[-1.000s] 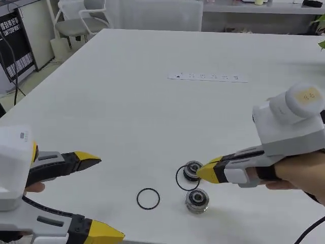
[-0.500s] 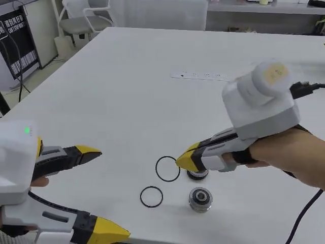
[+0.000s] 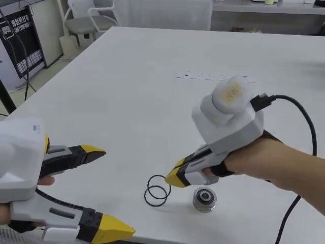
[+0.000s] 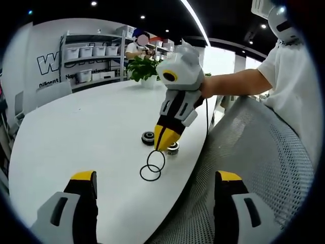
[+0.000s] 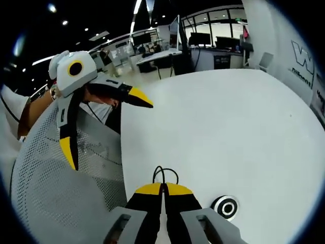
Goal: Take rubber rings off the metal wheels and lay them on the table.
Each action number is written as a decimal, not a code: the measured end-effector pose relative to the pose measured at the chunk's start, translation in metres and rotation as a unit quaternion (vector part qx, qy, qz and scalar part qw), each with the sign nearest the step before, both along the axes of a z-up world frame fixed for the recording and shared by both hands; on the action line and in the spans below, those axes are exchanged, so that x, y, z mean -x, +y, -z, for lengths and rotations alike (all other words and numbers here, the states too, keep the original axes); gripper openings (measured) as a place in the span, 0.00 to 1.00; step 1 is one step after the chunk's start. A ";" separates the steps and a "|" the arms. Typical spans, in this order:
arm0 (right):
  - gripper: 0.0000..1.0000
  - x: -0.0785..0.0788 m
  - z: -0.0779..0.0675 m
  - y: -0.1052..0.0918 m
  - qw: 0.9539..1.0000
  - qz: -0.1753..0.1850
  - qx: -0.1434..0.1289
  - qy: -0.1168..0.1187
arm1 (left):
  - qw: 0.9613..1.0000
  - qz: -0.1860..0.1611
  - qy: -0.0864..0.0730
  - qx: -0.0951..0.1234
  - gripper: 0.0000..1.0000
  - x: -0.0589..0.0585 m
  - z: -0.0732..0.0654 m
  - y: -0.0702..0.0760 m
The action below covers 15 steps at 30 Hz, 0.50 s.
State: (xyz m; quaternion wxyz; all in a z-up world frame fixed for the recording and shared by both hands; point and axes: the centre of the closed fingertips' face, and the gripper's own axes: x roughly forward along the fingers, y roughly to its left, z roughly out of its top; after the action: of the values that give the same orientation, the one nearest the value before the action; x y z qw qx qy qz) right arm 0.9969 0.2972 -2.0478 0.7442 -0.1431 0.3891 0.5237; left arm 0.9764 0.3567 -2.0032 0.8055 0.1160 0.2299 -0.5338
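Observation:
My right gripper point(image 3: 173, 179) is shut on a thin black rubber ring point(image 3: 159, 182), which sticks out past its yellow tips point(image 5: 165, 176). That ring overlaps a second black ring point(image 3: 156, 196) lying flat on the white table point(image 3: 152, 101). One metal wheel point(image 3: 204, 197) stands just right of the rings, below the right gripper. In the left gripper view, two wheels point(image 4: 148, 136) point(image 4: 173, 148) sit beside the right gripper's tip point(image 4: 161, 145). My left gripper point(image 3: 116, 192) is open at the near left edge, apart from the rings.
A white power strip point(image 3: 213, 77) lies flat farther back on the table. The right gripper's black cable point(image 3: 299, 117) trails off to the right. An office chair point(image 3: 89, 20) stands beyond the table's far left corner.
The right gripper has pulled the ring clear of a wheel and carried it left and nearer, over the ring lying on the table. The left gripper has stayed open in place.

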 end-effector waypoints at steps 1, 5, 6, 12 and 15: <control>0.00 0.000 0.005 -0.001 1.000 0.002 0.003 0.003 | 1.000 -0.001 0.000 0.000 0.95 0.000 0.000 0.000; 0.00 -0.001 0.020 -0.007 1.000 0.015 0.019 0.009 | 1.000 -0.001 0.004 -0.003 0.94 0.000 0.002 0.001; 0.00 -0.002 0.022 -0.008 1.000 0.017 0.021 0.007 | 1.000 -0.001 0.005 -0.003 0.94 0.000 0.002 0.001; 0.00 -0.007 0.029 -0.015 0.999 0.030 0.034 0.000 | 1.000 -0.004 0.010 -0.004 0.93 0.000 0.004 0.001; 0.00 -0.008 0.029 -0.016 0.999 0.034 0.035 -0.002 | 1.000 -0.007 0.013 -0.006 0.93 0.000 0.005 0.002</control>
State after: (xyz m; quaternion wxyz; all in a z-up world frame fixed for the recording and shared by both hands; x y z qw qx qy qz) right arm 1.0050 0.2812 -2.0773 0.7569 -0.1564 0.4104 0.4840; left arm 0.9765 0.3590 -2.0080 0.8054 0.1126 0.2442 -0.5283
